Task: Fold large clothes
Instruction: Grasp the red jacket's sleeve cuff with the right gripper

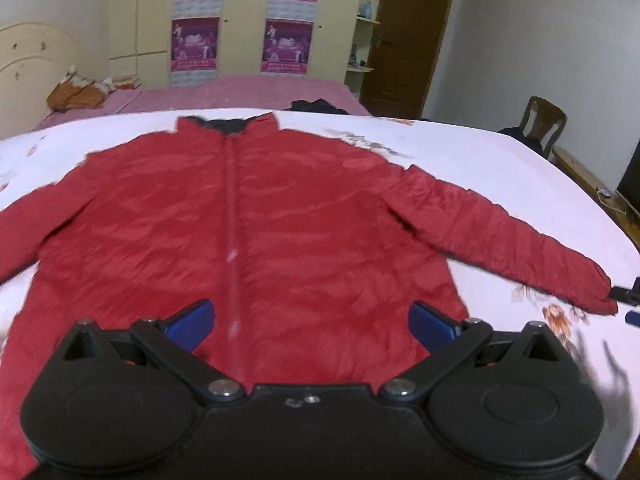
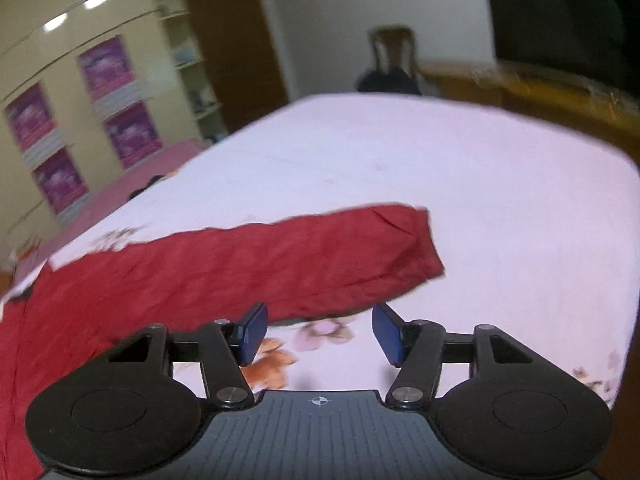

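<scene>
A red puffer jacket [image 1: 248,216] lies flat and zipped on a white floral bed sheet [image 1: 460,148], collar at the far side, sleeves spread out. My left gripper [image 1: 310,326] is open and empty, hovering over the jacket's lower hem by the zip. In the right wrist view the right sleeve [image 2: 280,264] stretches across the sheet [image 2: 440,160], its cuff at the right. My right gripper [image 2: 320,332] is open and empty, just short of the sleeve's near edge. Its fingertips [image 1: 628,294] show by the cuff in the left wrist view.
A pink bed [image 1: 240,92] with a brown bundle [image 1: 76,94] lies behind. A wardrobe with posters [image 1: 240,20] and a brown door [image 1: 408,40] stand at the back. A wooden chair [image 1: 542,124] and a low wooden cabinet [image 2: 560,96] stand right of the bed.
</scene>
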Action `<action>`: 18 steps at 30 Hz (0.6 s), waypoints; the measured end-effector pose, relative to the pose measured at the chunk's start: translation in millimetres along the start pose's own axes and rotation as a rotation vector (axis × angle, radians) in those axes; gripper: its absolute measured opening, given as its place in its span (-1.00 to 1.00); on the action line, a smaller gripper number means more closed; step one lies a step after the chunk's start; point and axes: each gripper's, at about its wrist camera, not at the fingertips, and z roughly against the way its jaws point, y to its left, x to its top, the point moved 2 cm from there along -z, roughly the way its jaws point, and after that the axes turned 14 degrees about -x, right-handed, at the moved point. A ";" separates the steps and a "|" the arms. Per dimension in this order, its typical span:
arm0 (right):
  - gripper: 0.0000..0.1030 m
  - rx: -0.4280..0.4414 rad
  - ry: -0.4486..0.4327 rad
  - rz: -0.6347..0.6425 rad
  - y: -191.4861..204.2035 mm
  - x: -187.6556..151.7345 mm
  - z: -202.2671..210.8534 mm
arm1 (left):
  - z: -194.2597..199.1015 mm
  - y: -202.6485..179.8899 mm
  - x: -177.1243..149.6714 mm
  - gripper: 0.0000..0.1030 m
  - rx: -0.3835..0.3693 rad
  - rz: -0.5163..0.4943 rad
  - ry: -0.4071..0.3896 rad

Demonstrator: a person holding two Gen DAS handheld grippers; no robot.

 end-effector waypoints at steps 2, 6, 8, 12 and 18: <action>0.14 -0.001 0.029 -0.059 -9.9 3.5 -16.4 | -15.5 -5.7 7.5 1.00 -0.003 -0.008 0.008; 0.14 0.018 0.103 -0.190 -29.5 5.8 -48.8 | -47.4 -15.1 18.2 1.00 -0.013 -0.016 0.045; 0.14 0.035 0.111 -0.251 -39.6 6.3 -58.2 | -58.0 -18.9 22.2 1.00 -0.019 -0.024 0.058; 0.13 0.053 0.077 -0.299 -43.1 7.4 -61.5 | -73.0 -20.9 29.9 1.00 -0.010 -0.021 0.066; -0.46 0.050 0.065 -0.317 -39.7 16.4 -69.3 | -79.9 -6.0 40.6 1.00 0.056 0.020 0.061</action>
